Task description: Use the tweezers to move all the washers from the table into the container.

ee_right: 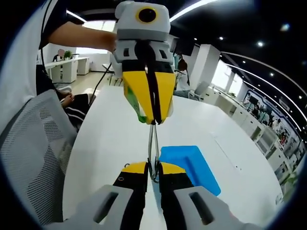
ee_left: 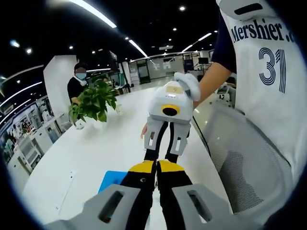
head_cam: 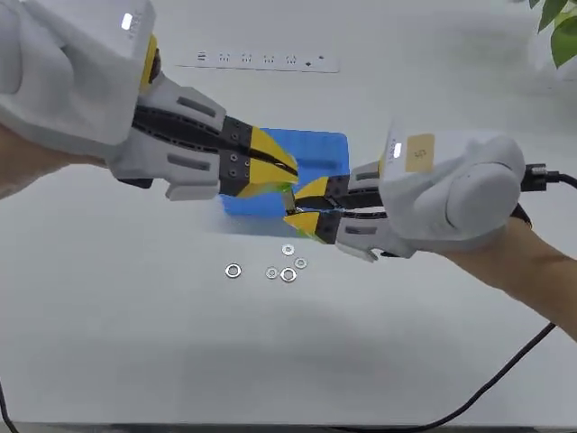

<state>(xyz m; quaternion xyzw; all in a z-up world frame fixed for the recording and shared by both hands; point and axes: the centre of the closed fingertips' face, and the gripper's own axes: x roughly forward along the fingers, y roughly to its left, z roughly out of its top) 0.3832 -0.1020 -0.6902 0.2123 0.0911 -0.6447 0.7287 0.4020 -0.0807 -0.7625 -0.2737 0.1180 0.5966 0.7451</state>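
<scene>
Thin metal tweezers (ee_right: 153, 148) span the short gap between my two grippers, which point at each other. My left gripper (head_cam: 287, 173) is shut on their far end, with a bit of green beside its jaws. My right gripper (ee_right: 153, 170) is shut on their near end. In the head view the tweezers (head_cam: 290, 206) hang over the front edge of the blue container (head_cam: 311, 153). Several small silver washers (head_cam: 288, 274) lie on the white table just in front of it, one washer (head_cam: 233, 271) a little to the left. The left gripper view shows its own jaws (ee_left: 156, 165) closed, facing the right gripper (ee_left: 162, 155).
A white power strip (head_cam: 270, 61) lies at the table's far side. A potted plant (head_cam: 559, 27) stands at the far right corner. A black cable (head_cam: 505, 370) trails from the right gripper across the table's near right. A mesh chair (ee_right: 29, 158) stands beside the table.
</scene>
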